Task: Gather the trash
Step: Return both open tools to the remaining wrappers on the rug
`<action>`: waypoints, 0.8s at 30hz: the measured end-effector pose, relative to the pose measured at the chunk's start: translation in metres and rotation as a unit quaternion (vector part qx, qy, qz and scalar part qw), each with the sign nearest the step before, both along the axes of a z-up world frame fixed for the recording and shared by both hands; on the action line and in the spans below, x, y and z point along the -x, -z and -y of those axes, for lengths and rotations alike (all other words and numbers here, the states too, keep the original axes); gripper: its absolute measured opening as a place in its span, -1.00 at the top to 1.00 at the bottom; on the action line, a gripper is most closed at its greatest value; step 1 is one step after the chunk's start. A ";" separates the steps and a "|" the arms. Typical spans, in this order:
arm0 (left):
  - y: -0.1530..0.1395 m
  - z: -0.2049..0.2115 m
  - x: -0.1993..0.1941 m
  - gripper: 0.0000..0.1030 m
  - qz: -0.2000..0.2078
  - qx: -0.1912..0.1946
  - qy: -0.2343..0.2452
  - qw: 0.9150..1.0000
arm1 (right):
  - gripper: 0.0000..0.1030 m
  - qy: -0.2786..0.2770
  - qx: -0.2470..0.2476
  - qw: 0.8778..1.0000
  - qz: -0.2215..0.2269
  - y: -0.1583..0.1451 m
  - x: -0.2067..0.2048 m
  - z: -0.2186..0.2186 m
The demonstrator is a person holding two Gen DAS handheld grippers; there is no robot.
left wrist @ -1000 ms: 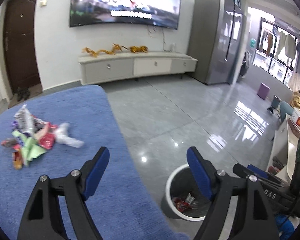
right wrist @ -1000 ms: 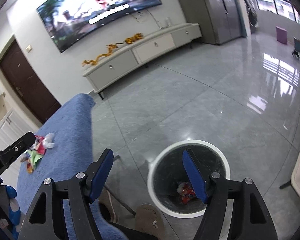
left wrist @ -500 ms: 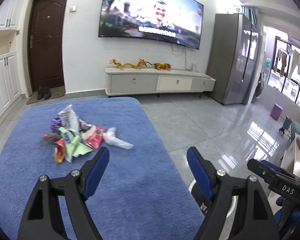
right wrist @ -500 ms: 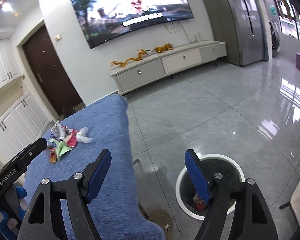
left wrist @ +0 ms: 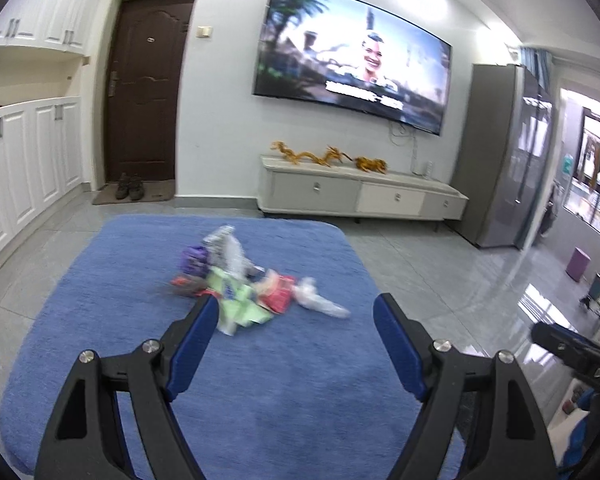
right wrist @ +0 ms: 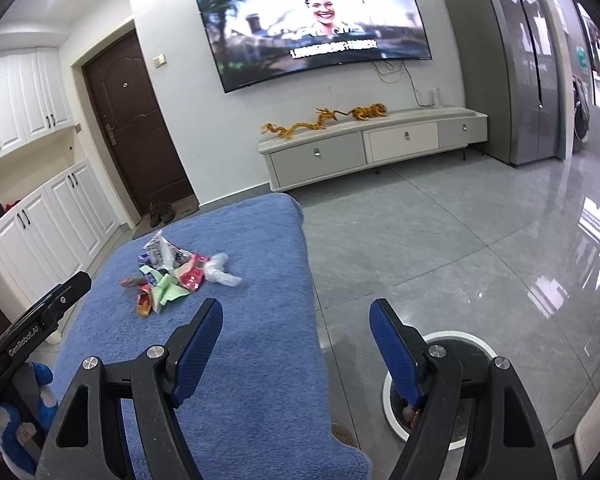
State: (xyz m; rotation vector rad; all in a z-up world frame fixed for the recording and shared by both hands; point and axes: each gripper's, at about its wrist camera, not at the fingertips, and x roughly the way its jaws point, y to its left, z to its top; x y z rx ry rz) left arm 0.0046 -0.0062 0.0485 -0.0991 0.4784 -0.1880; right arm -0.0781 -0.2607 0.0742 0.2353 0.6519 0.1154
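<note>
Trash [left wrist: 244,284] lies in one loose pile on the blue-covered table [left wrist: 100,340], toward its far half. In the pile we count one crumpled clear plastic bag [right wrist: 220,274] at the right edge, one red wrapper [right wrist: 192,276], one green wrapper [right wrist: 168,292], one purple packet [left wrist: 194,258] and one silvery wrapper [right wrist: 160,250] at the far side; smaller scraps at the left are too blurred to count. Left tongs [left wrist: 296,320] hover over the table just near of the pile, jaws apart, nothing between them. Right tongs [right wrist: 296,324] hang at the table's right edge, jaws apart and just widened, empty. One white-rimmed bin [right wrist: 456,338] stands on the floor right of the table, with red scraps inside. One TV [right wrist: 316,20] hangs on the far wall.
</note>
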 end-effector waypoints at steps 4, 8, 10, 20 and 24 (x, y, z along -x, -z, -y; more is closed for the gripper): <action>-0.010 -0.043 -0.009 -0.53 0.014 0.002 -0.047 0.999 | -0.44 -0.008 0.000 1.000 0.011 -0.009 -0.005 -0.009; -0.015 -0.085 -0.026 -0.53 0.017 -0.004 -0.096 0.995 | -0.44 -0.026 0.000 1.000 0.016 -0.016 -0.017 -0.023; -0.018 -0.108 -0.035 -0.53 0.016 -0.010 -0.118 0.993 | -0.44 -0.039 -0.005 0.999 0.015 -0.018 -0.026 -0.028; -0.007 -0.157 -0.080 -0.52 -0.012 -0.002 -0.125 0.992 | -0.44 -0.104 -0.008 0.995 0.001 -0.001 -0.094 -0.073; 0.031 -0.145 -0.109 -0.48 -0.066 0.014 -0.074 0.995 | -0.42 -0.130 -0.002 0.991 -0.032 0.030 -0.130 -0.094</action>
